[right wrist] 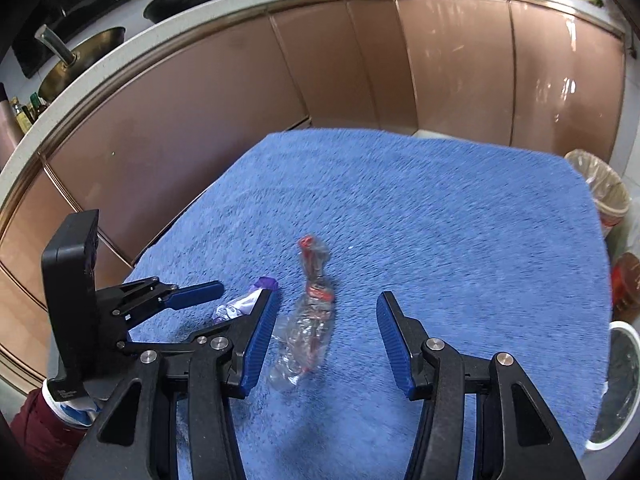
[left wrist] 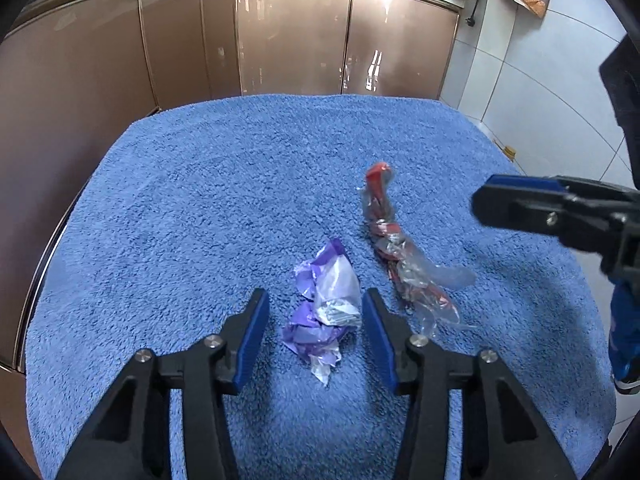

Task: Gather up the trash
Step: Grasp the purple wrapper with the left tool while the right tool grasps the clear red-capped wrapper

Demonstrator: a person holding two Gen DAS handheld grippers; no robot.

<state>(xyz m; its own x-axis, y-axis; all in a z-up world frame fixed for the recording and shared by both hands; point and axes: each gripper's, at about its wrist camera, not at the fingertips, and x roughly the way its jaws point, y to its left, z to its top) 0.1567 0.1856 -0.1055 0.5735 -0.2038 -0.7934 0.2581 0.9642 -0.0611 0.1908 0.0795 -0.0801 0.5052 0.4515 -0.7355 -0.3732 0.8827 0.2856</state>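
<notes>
Both views are evenly and fairly brightly lit, with soft light from above. The glossy brown cabinet doors (left wrist: 288, 40) carry white streaks of glare, strongest on the right-hand doors in each view. Shadows on the blue towel (left wrist: 224, 184) are faint and soft-edged. Fisheye distortion bends the cabinet lines and the counter edge (right wrist: 120, 64) into arcs, and black vignetting fills the corners. The left wrist view is mostly sharp at centre; the right wrist view shows slight motion blur across the towel and the clear wrapper (right wrist: 308, 336).

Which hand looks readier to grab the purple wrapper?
Left. Its gripper already has the purple wrapper between open fingers; the right gripper straddles the clear wrapper.
</notes>
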